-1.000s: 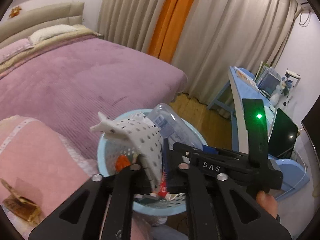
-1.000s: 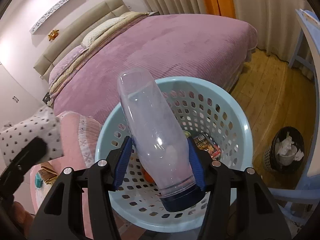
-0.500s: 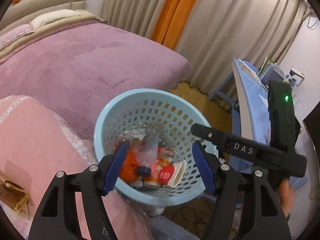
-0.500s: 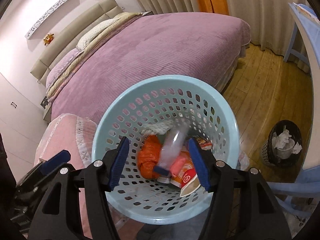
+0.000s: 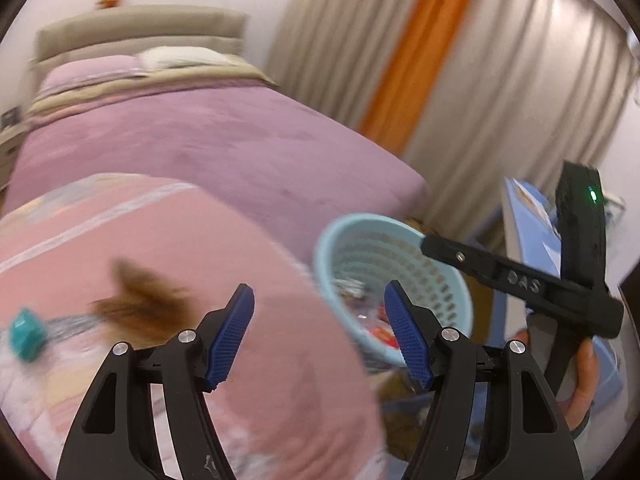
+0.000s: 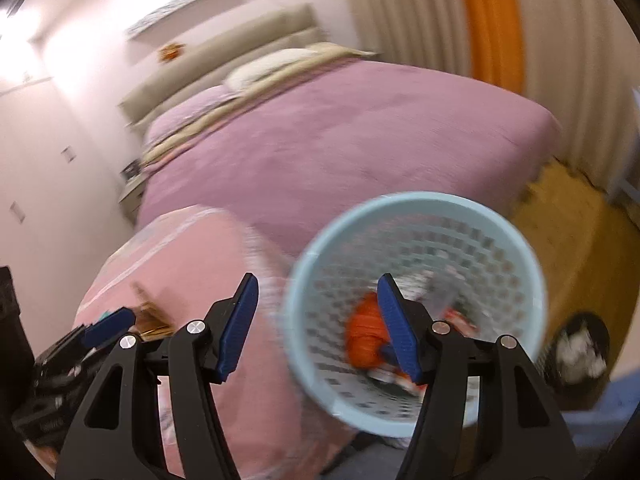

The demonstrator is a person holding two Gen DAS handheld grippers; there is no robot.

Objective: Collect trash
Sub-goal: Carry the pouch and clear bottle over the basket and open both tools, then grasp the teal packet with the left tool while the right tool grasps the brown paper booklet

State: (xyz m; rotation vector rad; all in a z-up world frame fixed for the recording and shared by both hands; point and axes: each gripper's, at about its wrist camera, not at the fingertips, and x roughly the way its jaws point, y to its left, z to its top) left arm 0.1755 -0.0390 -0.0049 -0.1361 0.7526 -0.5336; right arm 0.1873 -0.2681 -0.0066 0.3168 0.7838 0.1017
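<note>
A light blue perforated basket (image 5: pixel 320 252) (image 6: pixel 304 264) stands beside the pink-covered surface, with orange, red and clear trash (image 6: pixel 364 332) at its bottom. My left gripper (image 5: pixel 320 336) is open and empty over the pink cover (image 5: pixel 180 248), left of the basket. My right gripper (image 6: pixel 318 328) is open and empty, its right finger over the basket's mouth. A brown wrapper (image 5: pixel 140 304) (image 6: pixel 150 320) and a small teal object (image 5: pixel 26 334) lie on the pink cover. Both views are blurred by motion.
A purple bed (image 5: pixel 200 144) fills the background, with beige and orange curtains (image 5: pixel 420 52) behind. A blue desk (image 5: pixel 528 220) is at the right. A small black bin with white paper (image 6: pixel 580 352) stands on the wooden floor.
Both grippers let go: the dotted white piece and the clear bottle dropped into the basket. Both open grippers have since swung left, toward the pink cover.
</note>
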